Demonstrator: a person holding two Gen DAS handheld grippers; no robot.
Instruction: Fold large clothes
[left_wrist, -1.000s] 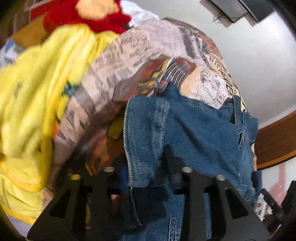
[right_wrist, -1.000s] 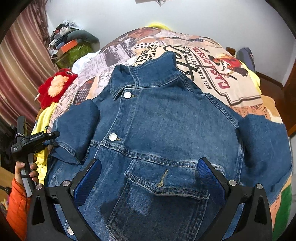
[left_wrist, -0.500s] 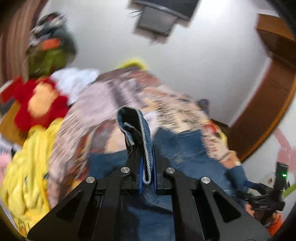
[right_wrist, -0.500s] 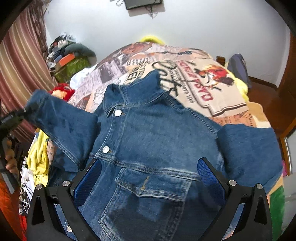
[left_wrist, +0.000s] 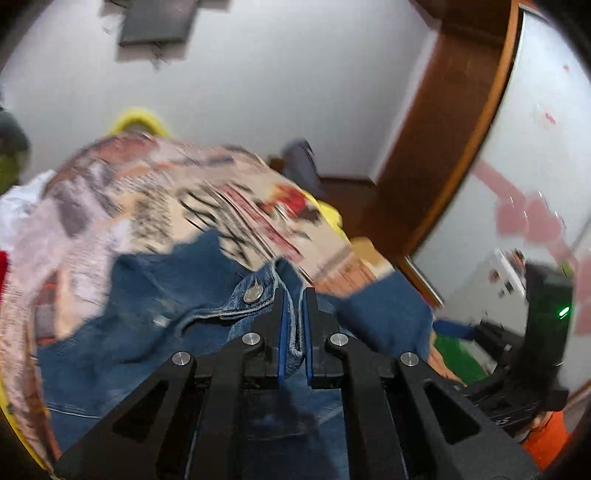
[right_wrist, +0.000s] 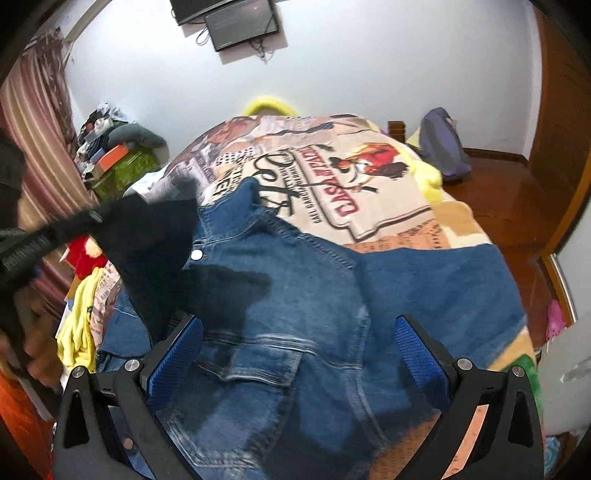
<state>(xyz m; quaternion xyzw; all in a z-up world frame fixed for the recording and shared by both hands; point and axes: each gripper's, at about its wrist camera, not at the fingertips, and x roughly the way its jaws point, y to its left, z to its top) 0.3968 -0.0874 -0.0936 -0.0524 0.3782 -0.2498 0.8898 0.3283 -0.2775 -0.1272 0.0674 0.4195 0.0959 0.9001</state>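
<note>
1. The bedspread (right_wrist: 388, 192) carries red lettering reading "CASA" beside a rooster picture; the smaller print is illegible.
2. The denim jacket (right_wrist: 314, 288) lies face up on the bed, collar toward the wall, one sleeve reaching the bed's right edge.
3. The left gripper (left_wrist: 293, 332) has its jaws clenched on a denim sleeve cuff (left_wrist: 291, 317), lifted above the jacket.
4. The right gripper (right_wrist: 299, 354) hovers over the chest pocket, jaws released and holding nothing.
5. Bare wooden floor (right_wrist: 498, 177) lies right of the bed.

Home bedroom: bed (right_wrist: 461, 221) under printed blanket (right_wrist: 369, 177), wall-mounted television (right_wrist: 240, 22), striped curtain (right_wrist: 33, 110), wooden door frame (right_wrist: 561, 110), plush toy (right_wrist: 83, 251).
</note>
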